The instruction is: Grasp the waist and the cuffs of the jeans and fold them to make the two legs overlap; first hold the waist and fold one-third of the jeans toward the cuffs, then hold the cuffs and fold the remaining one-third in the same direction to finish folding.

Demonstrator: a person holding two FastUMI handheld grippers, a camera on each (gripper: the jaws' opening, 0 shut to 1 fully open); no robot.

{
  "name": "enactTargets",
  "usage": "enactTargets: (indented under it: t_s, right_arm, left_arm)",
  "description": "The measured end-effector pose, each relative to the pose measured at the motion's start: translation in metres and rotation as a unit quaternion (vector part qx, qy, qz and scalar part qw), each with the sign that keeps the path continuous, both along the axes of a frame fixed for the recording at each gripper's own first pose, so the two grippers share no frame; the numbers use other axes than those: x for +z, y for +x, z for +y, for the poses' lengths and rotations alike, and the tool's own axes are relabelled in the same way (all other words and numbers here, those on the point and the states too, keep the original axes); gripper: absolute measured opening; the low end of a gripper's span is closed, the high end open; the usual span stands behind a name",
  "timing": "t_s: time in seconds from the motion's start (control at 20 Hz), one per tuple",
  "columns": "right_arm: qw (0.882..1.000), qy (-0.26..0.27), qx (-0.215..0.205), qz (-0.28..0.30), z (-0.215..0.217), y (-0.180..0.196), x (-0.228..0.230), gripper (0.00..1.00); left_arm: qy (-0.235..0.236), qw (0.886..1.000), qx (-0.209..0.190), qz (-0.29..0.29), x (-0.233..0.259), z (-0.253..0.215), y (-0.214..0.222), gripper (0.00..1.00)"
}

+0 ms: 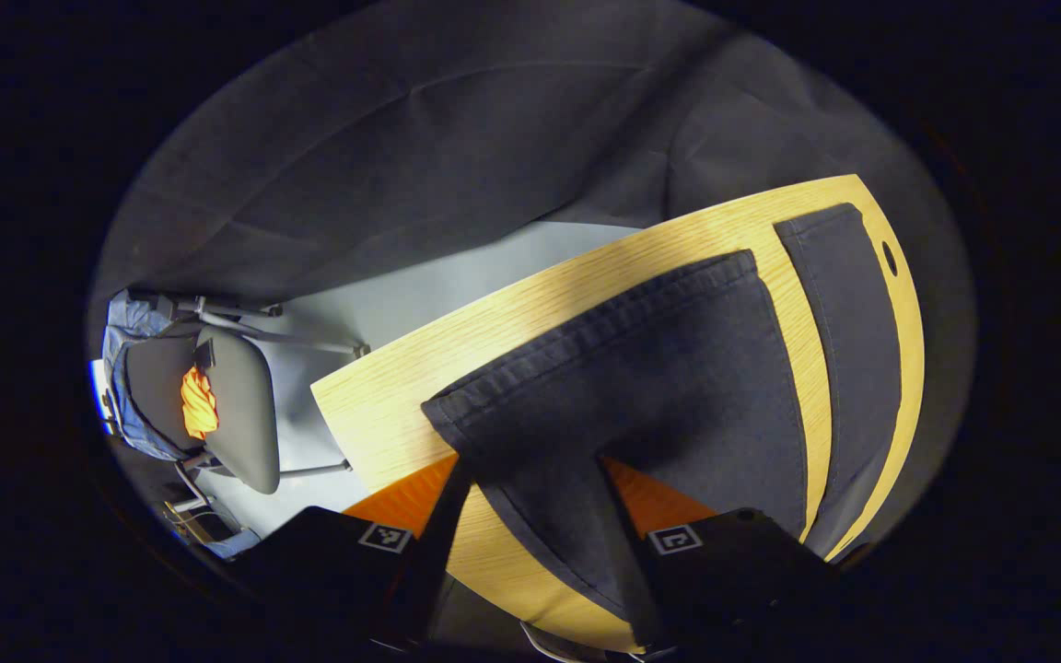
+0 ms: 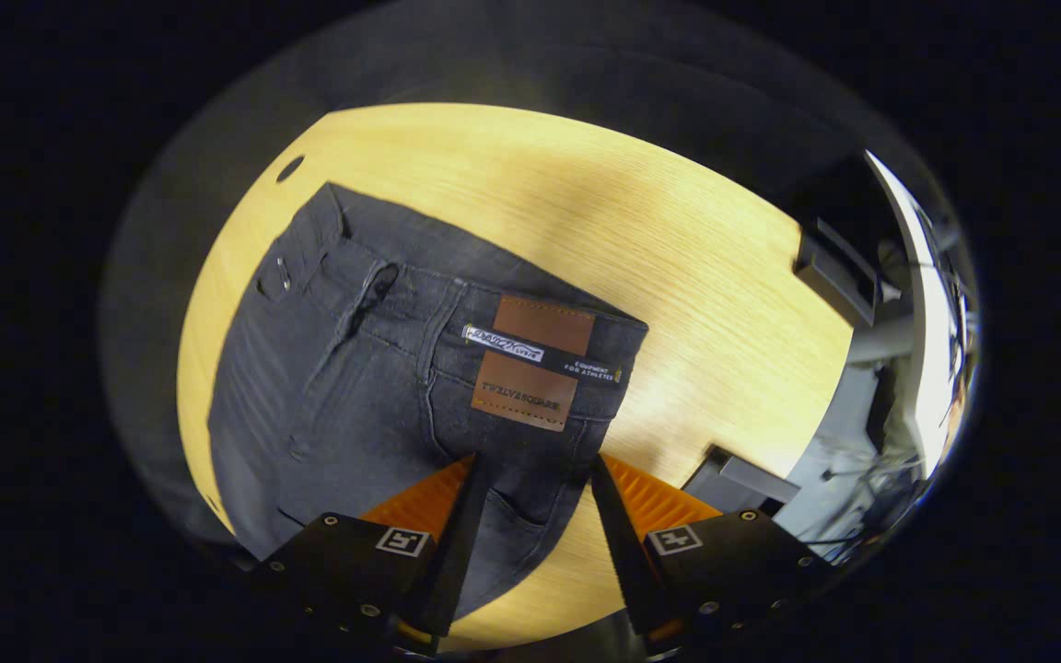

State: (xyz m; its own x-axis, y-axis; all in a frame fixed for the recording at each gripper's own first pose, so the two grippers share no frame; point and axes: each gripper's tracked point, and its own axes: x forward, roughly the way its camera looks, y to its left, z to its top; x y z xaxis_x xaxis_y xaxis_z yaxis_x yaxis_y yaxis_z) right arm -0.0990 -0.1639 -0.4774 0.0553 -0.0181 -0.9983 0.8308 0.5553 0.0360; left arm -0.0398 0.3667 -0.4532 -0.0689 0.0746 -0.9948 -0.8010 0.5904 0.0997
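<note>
Jeans: dark denim jeans (image 2: 383,387) are spread flat on the wooden bench (image 2: 678,276); in the right gripper view the waist end is seen, in the left gripper view the two legs (image 1: 678,368).
Left claw: the left claw (image 1: 535,497) is seen at 6 o'clock of the left gripper view, its fingers spread apart, with the near cuff (image 1: 586,322) and leg lying between them; whether the fingers touch the cloth cannot be told.
Second leg: the other leg (image 1: 848,322) lies at 2 o'clock, apart from the near one, a strip of bare bench between them.
Right claw: the right claw (image 2: 530,497) is seen at 6 o'clock of the right gripper view, fingers wide apart, astride the waist corner below the brown patch (image 2: 530,364); a grip on the cloth cannot be confirmed.
Surroundings: a grey chair (image 1: 236,405) with something orange (image 1: 199,402) on it stands on the pale floor at 9 o'clock of the left gripper view; a cable hole (image 2: 290,168) is cut in the bench at 11 o'clock of the right gripper view.
Obstructions: nothing lies on the jeans.
Writing: the patch and a dark woven strip across it carry lettering.
</note>
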Motion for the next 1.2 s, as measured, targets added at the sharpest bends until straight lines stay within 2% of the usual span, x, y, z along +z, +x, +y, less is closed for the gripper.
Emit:
enactTargets:
  t_s: [0.05,0.1,0.15,0.25,0.3,0.35,0.4,0.5,0.55,0.7,0.85,1.2]
  right_arm:
    - [1.0,0.0,0.014,0.0,0.0,0.002,0.0,0.7]
    - [1.0,0.008,-0.008,-0.016,0.003,0.009,-0.001,0.61]
    - [0.999,0.025,-0.031,-0.027,0.009,0.014,-0.002,0.47]
    - [0.996,0.051,-0.063,-0.043,0.011,0.012,0.0,0.18]
    - [0.993,0.059,-0.081,-0.058,0.009,0.012,0.002,0.18]
    - [0.989,0.065,-0.115,-0.07,0.012,0.012,0.004,0.18]
    - [0.982,0.073,-0.153,-0.086,0.016,0.017,-0.002,0.03]
    - [0.976,0.077,-0.169,-0.114,0.006,0.018,0.009,0.04]
    - [0.976,0.084,-0.155,-0.125,0.008,0.017,0.015,0.04]
    - [0.968,0.082,-0.167,-0.168,0.007,0.034,0.04,0.04]
    - [0.965,0.088,-0.157,-0.193,0.008,0.052,0.063,0.04]
    - [0.958,0.09,-0.146,-0.231,0.003,0.094,0.094,0.03]
  left_arm:
    - [0.006,1.0,-0.01,-0.013,-0.002,-0.003,0.005,0.56]
    - [0.012,0.999,-0.018,-0.025,-0.001,-0.005,0.012,0.35]
    - [0.017,0.999,-0.024,-0.031,-0.002,-0.008,0.013,0.13]
    - [0.014,0.998,-0.028,-0.056,-0.001,-0.007,0.017,0.06]
    - [0.0,0.998,-0.03,-0.058,-0.004,-0.011,0.016,0.01]
    - [0.0,0.997,-0.03,-0.069,0.001,-0.008,0.014,0.01]
    - [-0.002,0.996,-0.021,-0.085,0.003,-0.007,0.015,0.01]
    - [-0.01,0.994,-0.014,-0.111,0.012,-0.006,0.016,0.01]
    - [-0.014,0.992,-0.016,-0.126,0.019,-0.008,0.02,0.01]
    - [-0.02,0.986,-0.013,-0.164,0.042,-0.009,0.03,0.01]
    - [-0.019,0.982,-0.015,-0.19,0.061,-0.008,0.038,0.0]
    - [-0.018,0.966,-0.08,-0.243,0.111,-0.015,0.096,0.0]
